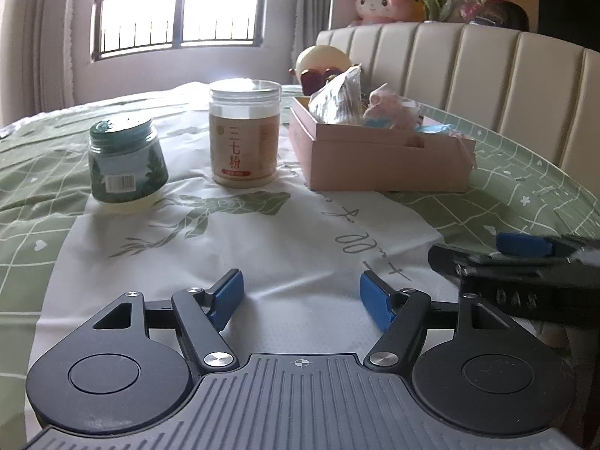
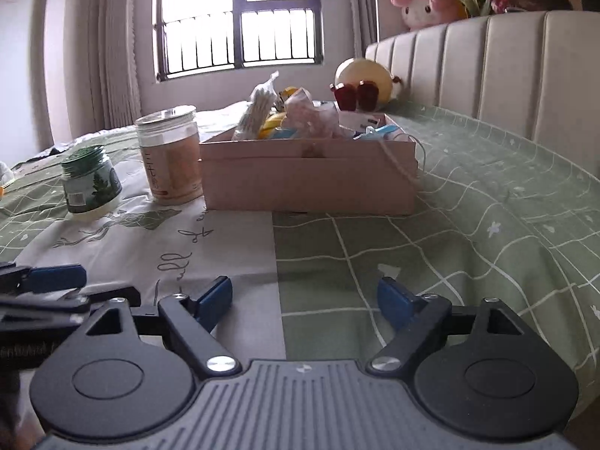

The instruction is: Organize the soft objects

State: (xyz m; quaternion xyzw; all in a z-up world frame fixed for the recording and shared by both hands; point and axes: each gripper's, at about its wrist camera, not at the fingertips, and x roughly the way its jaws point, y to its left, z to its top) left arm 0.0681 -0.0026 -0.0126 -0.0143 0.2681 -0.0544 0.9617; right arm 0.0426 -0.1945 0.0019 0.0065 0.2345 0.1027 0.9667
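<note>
A pink cardboard box (image 1: 375,165) (image 2: 311,183) stands on the bed, filled with soft items: a crinkled plastic bag (image 1: 339,99), a pink bundle (image 1: 390,107) (image 2: 311,116), a bag of cotton swabs (image 2: 258,107) and something yellow (image 2: 273,122). My left gripper (image 1: 302,292) hovers low over the white printed cloth (image 1: 262,255), open, nothing between its blue pads. My right gripper (image 2: 303,300) is open too, nothing between its fingers, short of the box over the green bedspread (image 2: 431,262). Each gripper shows at the edge of the other's view.
A green-lidded jar (image 1: 125,161) (image 2: 90,183) and a taller clear jar with a beige label (image 1: 245,133) (image 2: 170,153) stand left of the box. A round cream plush (image 1: 322,62) (image 2: 365,78) lies behind it. Padded headboard (image 1: 487,71) on the right, pink plush (image 2: 423,3) atop.
</note>
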